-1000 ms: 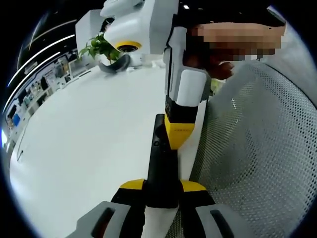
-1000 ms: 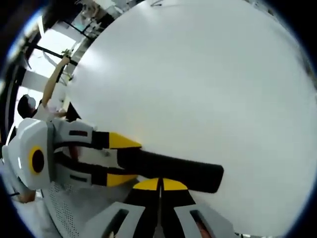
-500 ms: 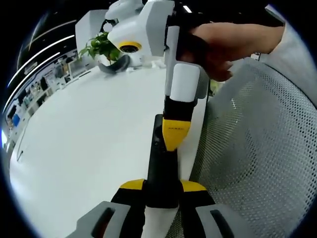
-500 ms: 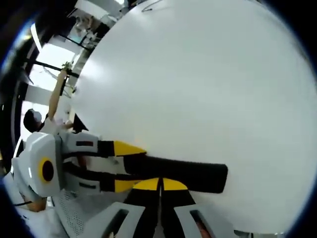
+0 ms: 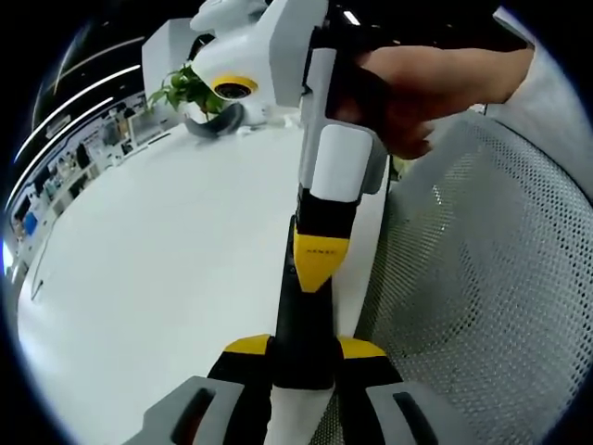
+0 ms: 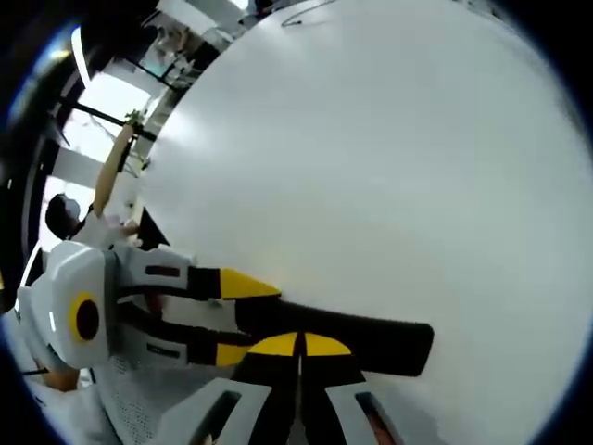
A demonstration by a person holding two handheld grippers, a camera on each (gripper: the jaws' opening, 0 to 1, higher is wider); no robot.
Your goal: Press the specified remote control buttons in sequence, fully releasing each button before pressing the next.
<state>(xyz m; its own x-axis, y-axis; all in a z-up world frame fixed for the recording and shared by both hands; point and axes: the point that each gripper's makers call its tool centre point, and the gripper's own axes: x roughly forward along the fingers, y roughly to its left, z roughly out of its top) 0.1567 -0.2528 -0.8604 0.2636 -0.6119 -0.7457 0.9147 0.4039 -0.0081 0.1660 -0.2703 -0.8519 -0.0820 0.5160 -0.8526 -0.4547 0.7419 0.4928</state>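
A long black remote control [image 5: 301,320] lies along the white table's near edge, and my left gripper [image 5: 304,349] is shut on its near end. My right gripper [image 5: 320,264] comes down from above with its yellow tip closed and resting on the remote's upper face, held by a person's hand [image 5: 417,88]. In the right gripper view, my right gripper [image 6: 298,345] is shut, its joined tips against the remote [image 6: 380,338]. There the left gripper [image 6: 243,317] reaches in from the left and clamps the remote's end between its yellow fingers [image 6: 246,283].
The white table [image 5: 157,269] stretches away to the left. A potted plant [image 5: 190,88] stands at its far end. A grey mesh chair back [image 5: 482,287] sits close on the right. A person with a raised arm [image 6: 97,199] stands beyond the table.
The right gripper's yellow tip has slid down the remote toward my left gripper. The left gripper keeps its hold unchanged.
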